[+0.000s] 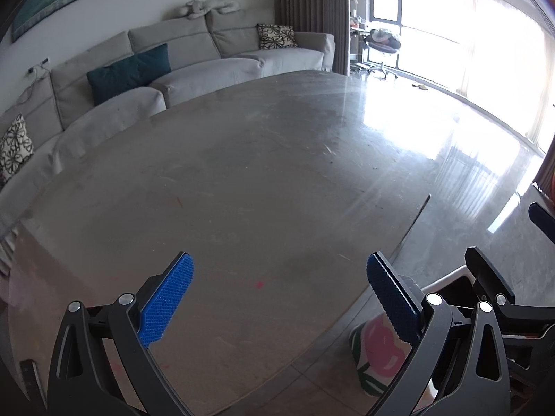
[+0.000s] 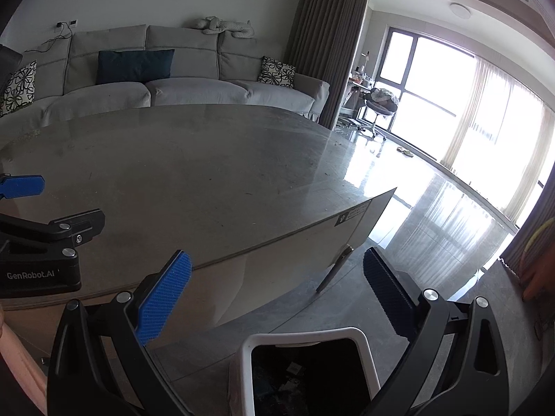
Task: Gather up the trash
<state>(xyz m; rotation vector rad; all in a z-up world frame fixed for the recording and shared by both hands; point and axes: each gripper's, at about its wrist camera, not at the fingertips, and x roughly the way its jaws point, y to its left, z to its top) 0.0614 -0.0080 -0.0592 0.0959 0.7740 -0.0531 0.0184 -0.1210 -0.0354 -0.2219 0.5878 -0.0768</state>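
Note:
My left gripper (image 1: 279, 298) is open and empty, held above the near part of a grey stone table (image 1: 260, 173). My right gripper (image 2: 277, 298) is open and empty, held above a white-rimmed trash bin (image 2: 364, 339) that stands on the floor by the table's right end. Bits of trash lie inside the bin's dark liner. The left gripper also shows in the right wrist view (image 2: 41, 228) at the far left. The right gripper's black fingers (image 1: 485, 270) show at the right in the left wrist view. No trash shows on the tabletop.
A pink flowered object (image 1: 378, 350) sits below the table edge behind my left gripper's right finger. A grey sofa (image 1: 208, 59) with cushions runs behind the table. A glossy floor (image 2: 433, 208) stretches right to bright windows and curtains. A table leg (image 2: 333, 270) stands near the bin.

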